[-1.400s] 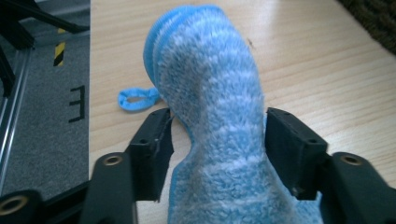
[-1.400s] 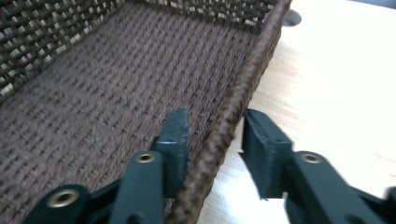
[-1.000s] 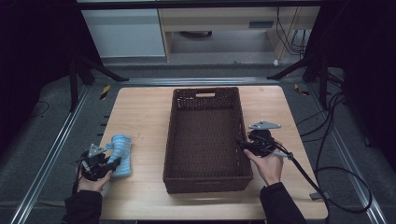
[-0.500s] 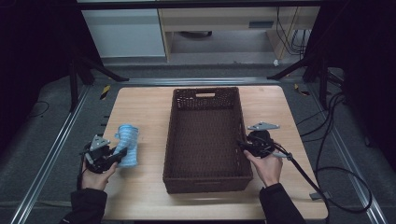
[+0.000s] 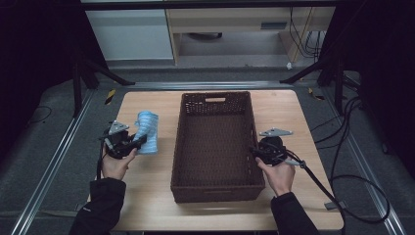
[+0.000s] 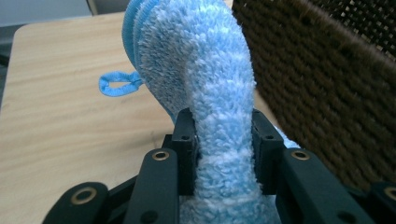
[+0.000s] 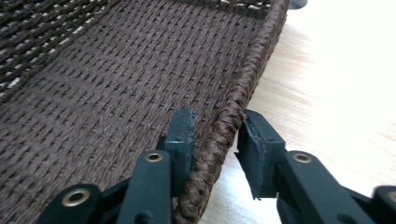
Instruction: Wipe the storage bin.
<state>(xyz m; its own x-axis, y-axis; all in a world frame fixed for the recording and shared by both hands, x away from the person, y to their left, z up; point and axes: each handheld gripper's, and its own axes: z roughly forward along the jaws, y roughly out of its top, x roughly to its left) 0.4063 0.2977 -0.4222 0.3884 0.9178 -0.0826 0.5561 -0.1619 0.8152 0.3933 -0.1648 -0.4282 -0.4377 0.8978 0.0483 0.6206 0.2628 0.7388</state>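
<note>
Left tool [image 5: 139,142]: 2 black jaws pinching a fluffy blue cloth [image 6: 205,88], which stands up between the pads and is lifted off the bench [image 5: 161,196], just left of the brown woven basket [image 5: 215,186]; a small blue loop [image 6: 116,85] hangs from the cloth's edge. Right tool [image 7: 215,140]: jaws straddling the basket's right rim, 1 inside, 1 outside, having just been closing; the inner pad touches the weave, the outer pad stands a little apart from the rim. Basket: centred on the bench, long side running away from the person.
</note>
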